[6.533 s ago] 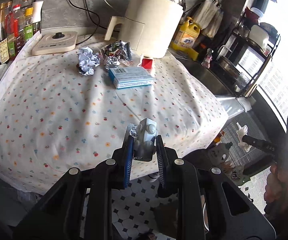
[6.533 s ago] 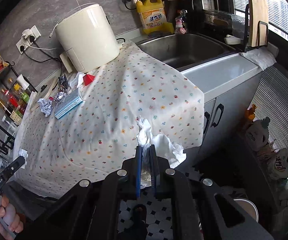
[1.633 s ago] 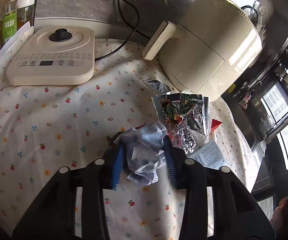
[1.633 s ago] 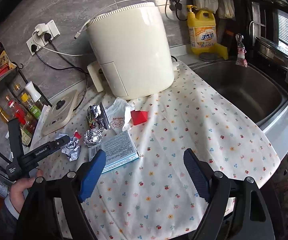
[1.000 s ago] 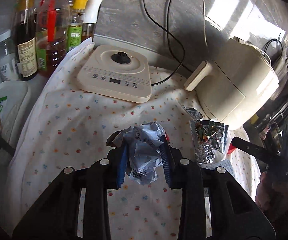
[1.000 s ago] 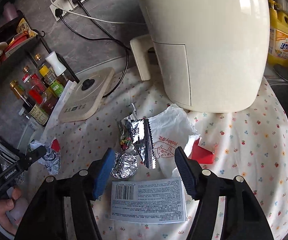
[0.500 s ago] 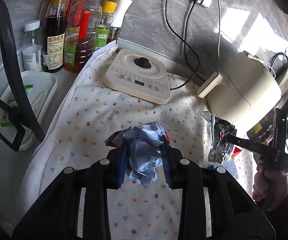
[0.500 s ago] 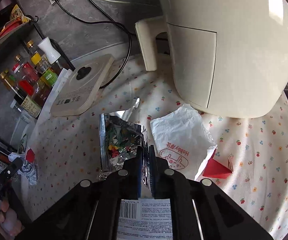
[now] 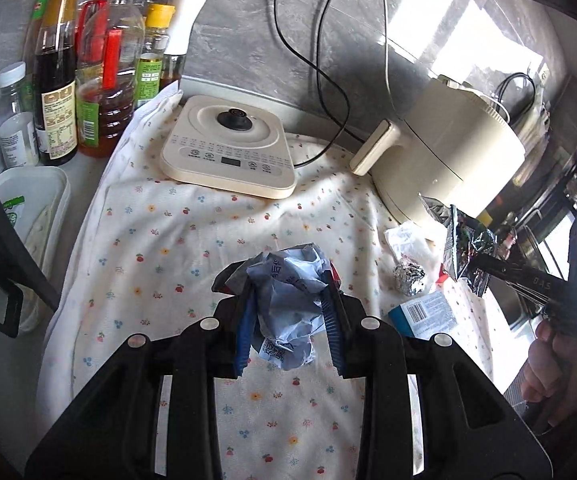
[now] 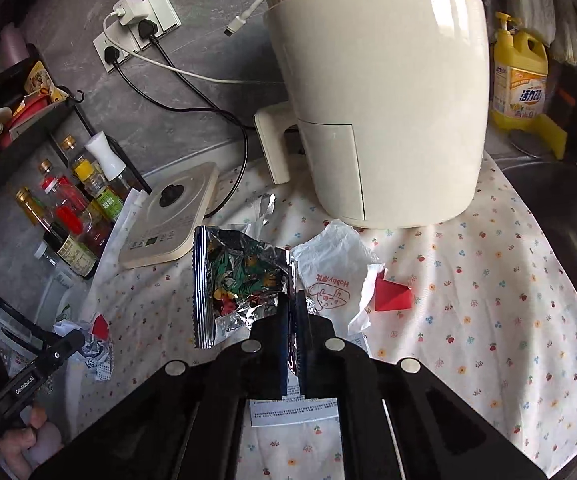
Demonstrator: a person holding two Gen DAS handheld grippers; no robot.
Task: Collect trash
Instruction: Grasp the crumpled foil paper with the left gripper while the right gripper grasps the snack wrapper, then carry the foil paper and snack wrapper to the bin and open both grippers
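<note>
My left gripper (image 9: 288, 312) is shut on a crumpled blue-white paper wad (image 9: 288, 300) and holds it above the flowered cloth (image 9: 192, 248). The wad also shows in the right wrist view (image 10: 98, 346). My right gripper (image 10: 293, 312) is shut on the edge of a silver foil snack wrapper (image 10: 240, 280), lifted off the cloth; the wrapper also shows in the left wrist view (image 9: 462, 248). A foil ball (image 9: 408, 278), a white plastic bag (image 10: 332, 268), a red paper piece (image 10: 392, 294) and a blue box (image 9: 428, 314) lie on the cloth.
A cream air fryer (image 10: 380, 100) stands at the back, a flat cream cooker base (image 9: 228, 152) to its left. Oil and sauce bottles (image 9: 88, 72) line the left edge. A sink (image 10: 568, 208) and yellow detergent bottle (image 10: 520, 88) are to the right.
My right gripper has lifted the foil wrapper off the cloth and drawn back. My left gripper has stayed shut on the paper wad and moved little.
</note>
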